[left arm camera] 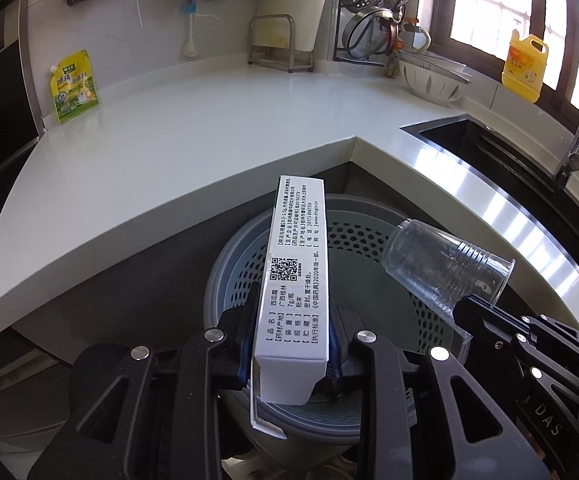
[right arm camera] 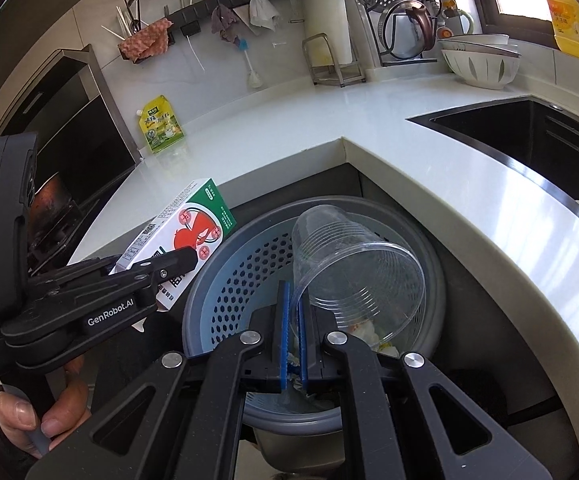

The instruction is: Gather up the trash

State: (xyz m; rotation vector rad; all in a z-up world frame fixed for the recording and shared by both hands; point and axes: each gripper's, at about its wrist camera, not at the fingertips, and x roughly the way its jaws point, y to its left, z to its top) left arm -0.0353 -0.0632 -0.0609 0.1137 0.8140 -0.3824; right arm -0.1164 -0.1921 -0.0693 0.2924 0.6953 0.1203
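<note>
Right now my left hand-held gripper (left arm camera: pixel 293 344) is clamped on the lower sides of a medicine box (left arm camera: pixel 295 280), and my right hand-held gripper (right arm camera: pixel 294 336) is nearly closed, pinching the rim wall of a clear plastic cup (right arm camera: pixel 353 268). Both hang above the round grey bin (right arm camera: pixel 429 280) with its perforated blue liner, which stands on the floor in the inside corner of the worktop (left arm camera: pixel 169 152).

To drop them well, I'd judge it best to centre each piece over the liner's opening first, then open the jaws fully and one at a time, so neither catches the rim or knocks the other aside.

As for the box, its long axis runs straight forward along my fingers, far end aimed at the worktop corner and tipped slightly upward, torn flap nearest me. Meanwhile the cup lies on its side, mouth toward me and base pointing away and left, over the liner.
</note>
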